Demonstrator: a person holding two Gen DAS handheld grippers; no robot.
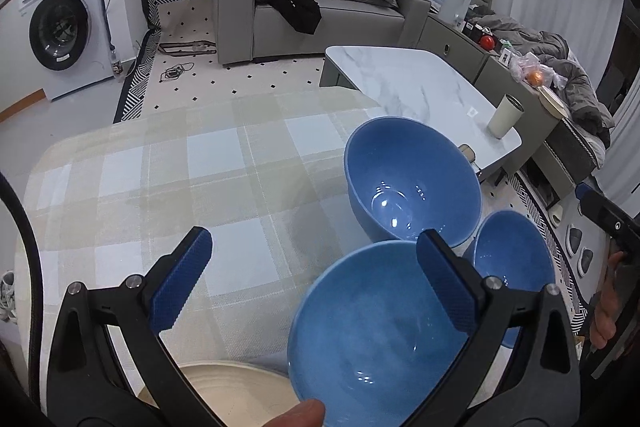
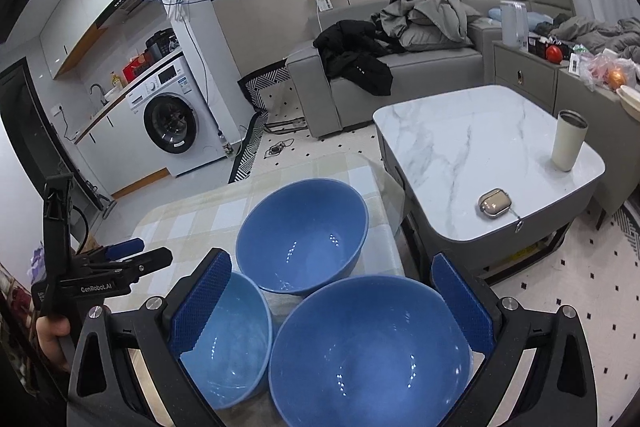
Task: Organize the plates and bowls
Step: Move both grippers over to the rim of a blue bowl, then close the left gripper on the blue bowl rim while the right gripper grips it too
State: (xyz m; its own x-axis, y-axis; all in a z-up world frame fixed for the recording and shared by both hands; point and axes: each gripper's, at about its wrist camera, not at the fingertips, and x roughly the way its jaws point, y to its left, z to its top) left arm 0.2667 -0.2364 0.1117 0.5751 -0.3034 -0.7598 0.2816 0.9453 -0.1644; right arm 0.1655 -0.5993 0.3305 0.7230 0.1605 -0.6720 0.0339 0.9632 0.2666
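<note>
Three blue bowls stand close together on a table with a checked cloth (image 1: 168,187). In the left wrist view the far bowl (image 1: 412,183) is upright, a near bowl (image 1: 372,339) lies under my right finger, and a third bowl (image 1: 516,259) is at the right. A cream plate (image 1: 240,395) shows at the bottom edge. My left gripper (image 1: 316,287) is open and empty above the cloth. In the right wrist view my right gripper (image 2: 332,307) is open and empty over the nearest bowl (image 2: 368,355), with a bowl (image 2: 228,343) at its left and one (image 2: 304,231) beyond.
A marble coffee table (image 2: 460,147) stands right of the cloth table, with a cream tumbler (image 2: 568,143) and a small earbud case (image 2: 495,205) on it. A grey sofa (image 2: 400,75) with clothes and a washing machine (image 2: 172,119) are behind. The left gripper's body (image 2: 100,267) shows at the left.
</note>
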